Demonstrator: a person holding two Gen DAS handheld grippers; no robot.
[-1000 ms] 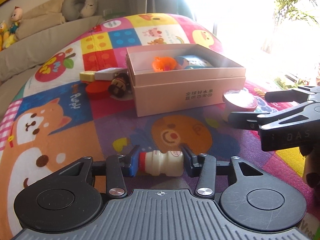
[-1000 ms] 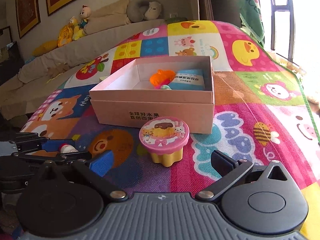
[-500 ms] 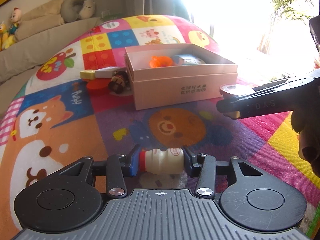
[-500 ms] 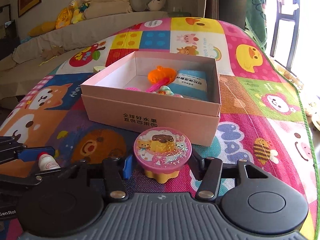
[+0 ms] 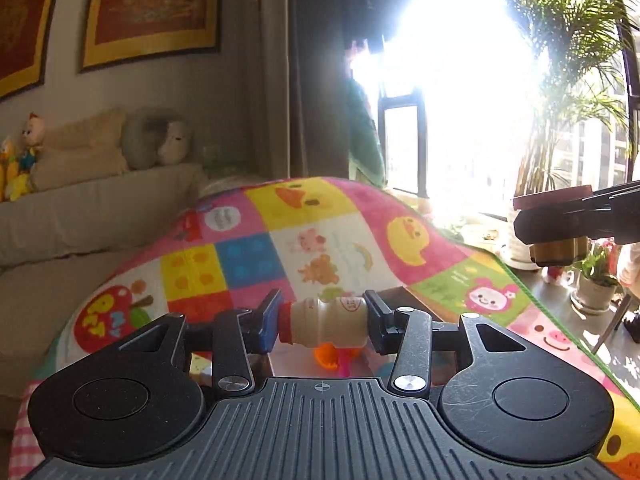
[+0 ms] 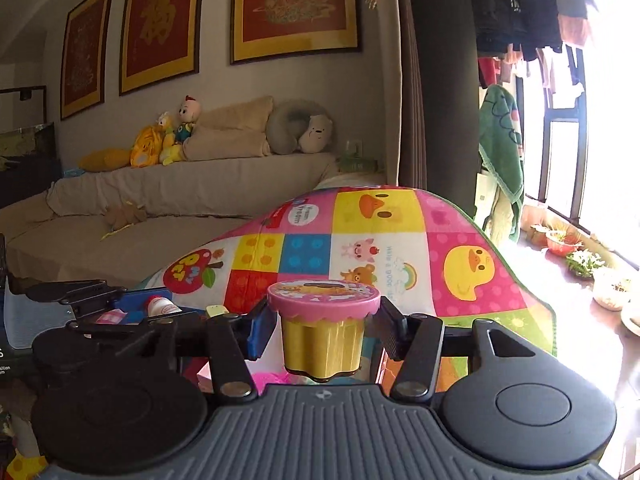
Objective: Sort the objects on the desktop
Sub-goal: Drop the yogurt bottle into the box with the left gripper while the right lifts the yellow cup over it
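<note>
The small drink bottle (image 5: 326, 322) lies crosswise, clamped in the left gripper (image 5: 322, 322) above the colourful mat (image 5: 332, 248). Only the right view shows the pudding cup's (image 6: 323, 326) pink lid, pinched by the right gripper (image 6: 324, 326). An orange toy (image 5: 326, 356) shows below the bottle; whatever holds it is hidden.

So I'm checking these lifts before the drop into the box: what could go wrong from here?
The bottle is held sideways, pinched end to end by the left gripper; it could pivot or slip out. The right gripper grips the cup just under its pink lid, so the lid might pop off or the cup tilt.
</note>
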